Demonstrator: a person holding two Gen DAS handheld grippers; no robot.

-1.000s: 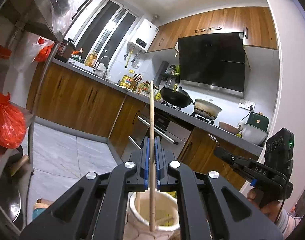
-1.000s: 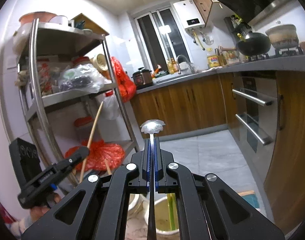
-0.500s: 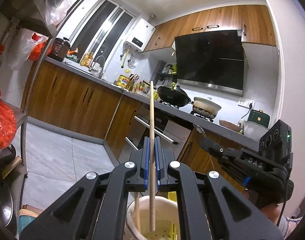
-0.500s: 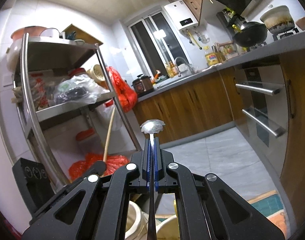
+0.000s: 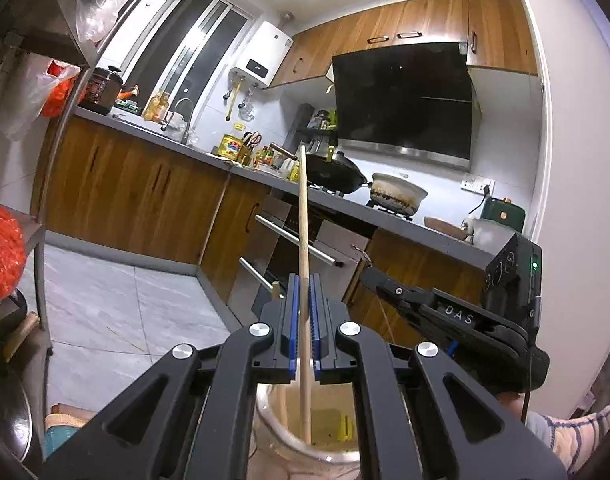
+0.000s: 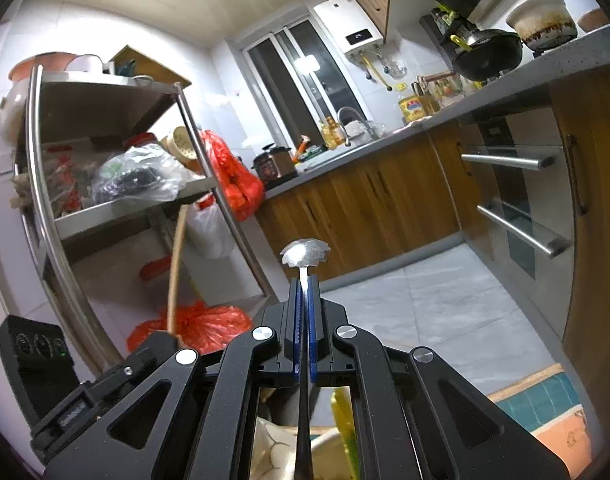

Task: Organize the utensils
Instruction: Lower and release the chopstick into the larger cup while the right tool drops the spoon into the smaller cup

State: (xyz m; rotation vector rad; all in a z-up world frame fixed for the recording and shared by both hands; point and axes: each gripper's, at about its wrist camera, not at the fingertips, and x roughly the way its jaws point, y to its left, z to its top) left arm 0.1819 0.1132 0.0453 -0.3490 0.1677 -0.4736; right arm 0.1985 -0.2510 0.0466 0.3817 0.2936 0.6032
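My left gripper (image 5: 303, 280) is shut on a long wooden chopstick (image 5: 303, 216) held upright; its lower end dips into a cream utensil holder (image 5: 305, 446) just below the jaws, where another stick and something yellow stand. My right gripper (image 6: 303, 280) is shut on the handle of a metal spoon (image 6: 305, 254), bowl end up, above the same holder (image 6: 273, 440) with a yellow-green utensil (image 6: 345, 416) in it. The right gripper shows in the left wrist view (image 5: 445, 312) to the right, and the left gripper with its chopstick shows in the right wrist view (image 6: 161, 344) at lower left.
A metal shelf rack (image 6: 105, 208) with red bags (image 6: 233, 176) stands to the left. Wooden cabinets (image 5: 145, 200), an oven (image 5: 297, 236) and a counter with a black wok (image 5: 337, 172) and a white pot (image 5: 397, 196) run along the wall. Grey tile floor (image 6: 445, 300) lies beyond.
Both grippers have drawn closer over the holder and tilted upward. The chopstick's lower end has sunk a little deeper into the holder. Both grips are unchanged.
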